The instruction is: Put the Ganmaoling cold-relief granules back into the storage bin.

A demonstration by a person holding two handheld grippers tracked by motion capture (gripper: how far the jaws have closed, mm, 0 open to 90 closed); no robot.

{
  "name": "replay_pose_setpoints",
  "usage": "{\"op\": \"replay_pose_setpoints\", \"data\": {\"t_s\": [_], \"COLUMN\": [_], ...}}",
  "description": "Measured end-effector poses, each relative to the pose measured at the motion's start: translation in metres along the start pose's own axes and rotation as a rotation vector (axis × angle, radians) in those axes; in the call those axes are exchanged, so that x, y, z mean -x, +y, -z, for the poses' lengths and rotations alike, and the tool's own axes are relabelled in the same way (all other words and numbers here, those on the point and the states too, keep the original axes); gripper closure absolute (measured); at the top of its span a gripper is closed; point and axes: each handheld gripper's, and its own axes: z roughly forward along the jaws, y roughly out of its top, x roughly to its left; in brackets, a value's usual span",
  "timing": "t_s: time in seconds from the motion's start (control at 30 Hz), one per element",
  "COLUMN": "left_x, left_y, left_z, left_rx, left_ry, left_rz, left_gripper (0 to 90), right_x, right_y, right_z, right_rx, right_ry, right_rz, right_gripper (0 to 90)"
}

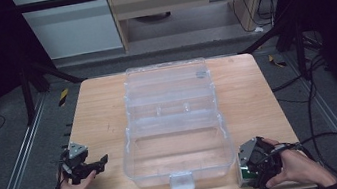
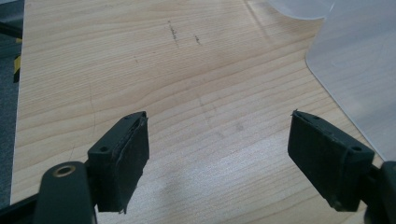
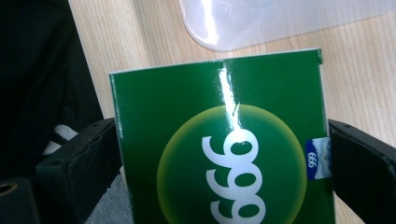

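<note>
Now the right gripper (image 3: 224, 154) clamps the glossy green cardboard box (image 3: 224, 154) between its fingers (image 3: 79, 158), so lift it level toward the clear plastic container (image 1: 176, 144), while the left gripper (image 2: 217, 154) waits open, empty.

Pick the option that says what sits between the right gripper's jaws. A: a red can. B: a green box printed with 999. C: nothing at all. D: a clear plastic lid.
B: in the right gripper view, the green box with white 999 numerals fills the gap between the right gripper's two black jaws, pressed against both its sides.
</note>
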Motion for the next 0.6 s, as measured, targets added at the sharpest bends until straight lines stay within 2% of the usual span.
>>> {"op": "replay_pose_setpoints", "data": {"t_s": [0.03, 0.2, 0.3, 0.47, 0.6], "left_x": [0.0, 0.0, 0.0, 0.001, 0.001], "left_y": [0.0, 0.0, 0.0, 0.0, 0.0], "left_z": [0.0, 0.0, -0.001, -0.001, -0.001], "left_rx": [-0.001, 0.0, -0.004, -0.007, -0.009], "left_ry": [-0.001, -0.001, 0.0, 0.0, 0.0], "left_rz": [-0.001, -0.002, -0.003, -0.005, -0.007], "left_gripper": [20.0, 20.0, 20.0, 20.1, 20.2], "right_x": [0.002, 0.005, 0.006, 0.006, 0.007], "right_y": [0.0, -0.004, -0.006, -0.008, -0.01], "right_z": [-0.001, -0.007, -0.011, -0.013, -0.011], "right_rx": [-0.02, -0.021, -0.027, -0.003, -0.003], "right_ry": [0.004, 0.025, 0.032, 0.048, 0.049], "right_rz": [0.004, -0.012, 0.0, -0.029, -0.032], "right_gripper": [5.3, 6.6, 6.7, 9.6, 12.7]}}
